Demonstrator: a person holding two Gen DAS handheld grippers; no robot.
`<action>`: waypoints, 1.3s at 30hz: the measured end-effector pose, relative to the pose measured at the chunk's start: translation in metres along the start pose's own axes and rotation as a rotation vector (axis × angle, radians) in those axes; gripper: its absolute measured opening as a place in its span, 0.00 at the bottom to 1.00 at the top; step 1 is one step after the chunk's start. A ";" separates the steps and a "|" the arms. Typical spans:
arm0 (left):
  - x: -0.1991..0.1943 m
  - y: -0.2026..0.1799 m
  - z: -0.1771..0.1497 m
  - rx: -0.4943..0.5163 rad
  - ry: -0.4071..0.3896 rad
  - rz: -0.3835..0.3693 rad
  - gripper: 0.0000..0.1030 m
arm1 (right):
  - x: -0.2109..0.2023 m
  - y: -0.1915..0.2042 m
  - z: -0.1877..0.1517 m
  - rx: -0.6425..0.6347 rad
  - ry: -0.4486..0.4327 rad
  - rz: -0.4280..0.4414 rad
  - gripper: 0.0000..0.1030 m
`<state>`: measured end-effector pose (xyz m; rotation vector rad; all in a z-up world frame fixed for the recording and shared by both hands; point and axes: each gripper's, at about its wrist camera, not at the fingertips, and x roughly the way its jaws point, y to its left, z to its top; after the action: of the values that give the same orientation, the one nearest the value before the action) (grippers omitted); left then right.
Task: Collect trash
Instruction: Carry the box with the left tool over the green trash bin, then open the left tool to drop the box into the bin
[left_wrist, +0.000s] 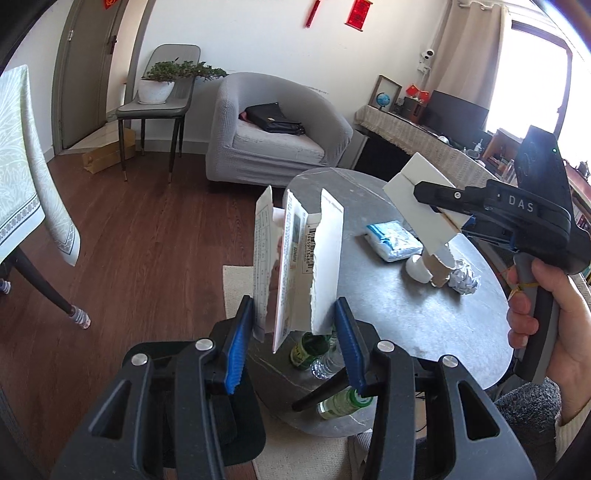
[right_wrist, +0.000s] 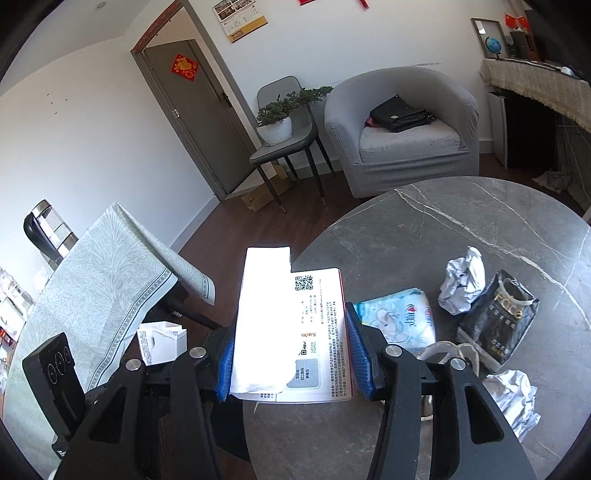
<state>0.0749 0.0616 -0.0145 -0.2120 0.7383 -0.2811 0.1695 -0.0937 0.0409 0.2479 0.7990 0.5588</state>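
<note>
My left gripper (left_wrist: 294, 308) is shut on a torn white carton (left_wrist: 295, 251) with a barcode. It holds the carton upright in the air, over the near-left edge of the round grey marble table (left_wrist: 406, 332). To the right, a hand holds my right gripper (left_wrist: 424, 199), shut on a flat white package (left_wrist: 421, 221). In the right wrist view that gripper (right_wrist: 290, 343) pinches the printed package (right_wrist: 314, 314) between its blue pads, over the table's left edge (right_wrist: 424, 229). The torn carton (right_wrist: 162, 341) shows at lower left.
On the table lie a blue tissue pack (right_wrist: 402, 317), two crumpled paper balls (right_wrist: 463, 282) (right_wrist: 511, 398) and a black bag (right_wrist: 495, 321). Bottles (left_wrist: 310, 350) lie on a shelf under the table. A cloth-covered dining table (right_wrist: 92, 288) stands left. A grey armchair (left_wrist: 273, 133) stands behind.
</note>
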 end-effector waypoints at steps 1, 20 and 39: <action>-0.001 0.006 -0.002 -0.008 0.006 0.015 0.46 | 0.004 0.007 -0.001 -0.011 0.005 0.006 0.50; 0.039 0.102 -0.058 -0.160 0.278 0.177 0.46 | 0.085 0.086 -0.027 -0.132 0.166 0.070 0.50; 0.066 0.141 -0.104 -0.227 0.452 0.188 0.52 | 0.163 0.127 -0.076 -0.267 0.371 0.001 0.50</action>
<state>0.0745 0.1634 -0.1718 -0.2958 1.2326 -0.0625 0.1577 0.1036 -0.0570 -0.1061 1.0700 0.7163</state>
